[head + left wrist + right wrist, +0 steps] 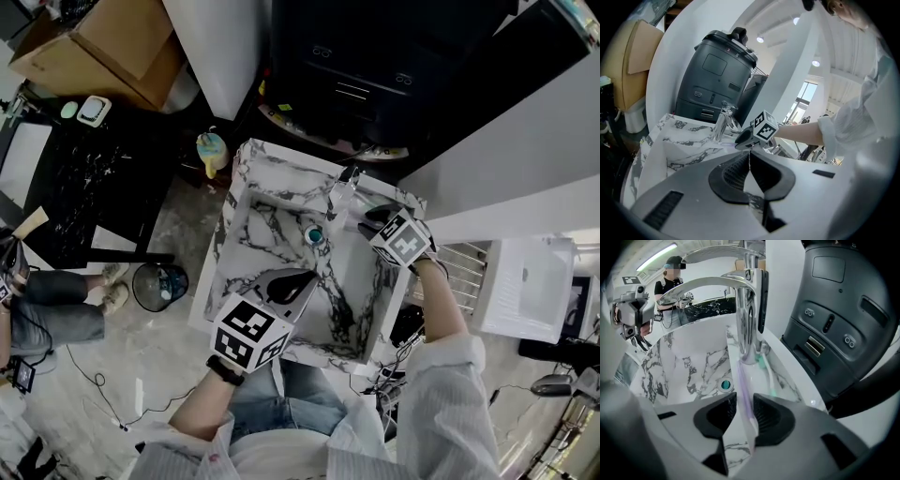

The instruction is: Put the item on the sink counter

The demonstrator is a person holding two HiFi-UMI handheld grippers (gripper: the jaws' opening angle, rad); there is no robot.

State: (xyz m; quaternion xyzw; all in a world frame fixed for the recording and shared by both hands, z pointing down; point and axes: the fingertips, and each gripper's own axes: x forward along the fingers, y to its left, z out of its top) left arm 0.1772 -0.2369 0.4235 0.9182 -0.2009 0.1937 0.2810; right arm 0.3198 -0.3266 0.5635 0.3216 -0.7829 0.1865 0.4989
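Release step. The right hand-held gripper, jaws apart, straddles a lilac toothbrush that appears to rest on the marble tabletop along its faucet-side edge. The toothbrush runs up to the faucet base, beside a green toothbrush. The left hand-held gripper is closed on nothing. Next, we judge, the right one must lift clear without dragging the brush.
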